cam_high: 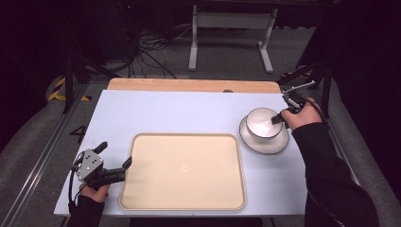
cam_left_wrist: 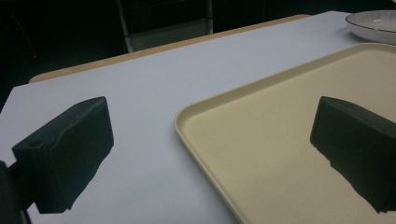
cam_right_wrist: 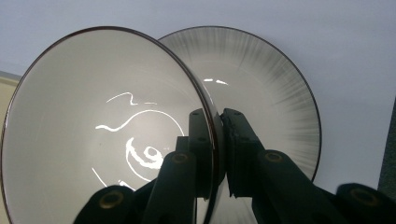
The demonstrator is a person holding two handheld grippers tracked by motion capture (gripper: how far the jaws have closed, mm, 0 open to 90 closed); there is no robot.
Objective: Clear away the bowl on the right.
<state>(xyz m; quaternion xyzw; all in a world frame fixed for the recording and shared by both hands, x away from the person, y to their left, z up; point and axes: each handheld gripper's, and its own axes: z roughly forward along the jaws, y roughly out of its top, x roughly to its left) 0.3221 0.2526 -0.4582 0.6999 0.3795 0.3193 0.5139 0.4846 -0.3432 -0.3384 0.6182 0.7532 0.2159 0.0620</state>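
High view: one bowl, one plate, one tray; right fingers clamp bowl rim, left fingers wide, empty.

plate cut off by frame edge

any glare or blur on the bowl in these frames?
Right gripper view: bright squiggly highlights inside the bowl, rim sharp, jaws clamped on it. High view: bowl washed out white, room behind dark. Left gripper view: the near jaws are soft, tray evenly lit, no glare.
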